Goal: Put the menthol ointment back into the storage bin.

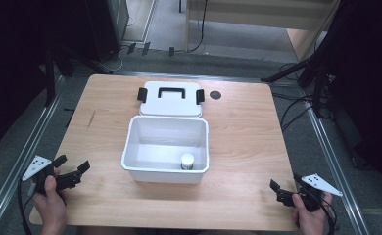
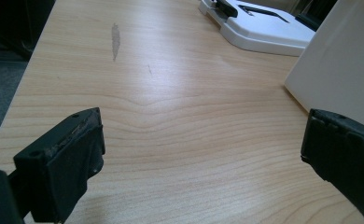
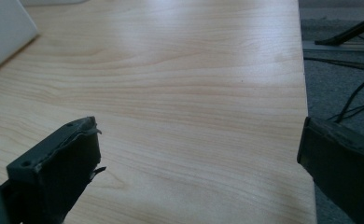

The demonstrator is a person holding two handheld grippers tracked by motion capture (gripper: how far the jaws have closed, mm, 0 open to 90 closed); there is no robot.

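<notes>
A white open box [image 1: 130,147] stands in the middle of the wooden table [image 1: 243,132]. Inside it, near the front wall, stands a small dark bottle with a white cap [image 1: 187,160]. The box's white lid [image 1: 171,105], with a black handle and black clips, lies flat just behind the box. My left gripper [image 1: 72,166] rests at the table's front left, open and empty; in the left gripper view its jaws stand wide apart, with the box wall [image 2: 339,70] and lid [image 2: 264,28] ahead. My right gripper [image 1: 283,190] sits open and empty at the front right.
A small dark round mark [image 1: 215,94] lies on the table right of the lid. A grey smudge [image 2: 115,39] marks the wood at the left. Black stands and cables [image 1: 301,105] flank the table; metal rails [image 1: 12,176] run along both sides.
</notes>
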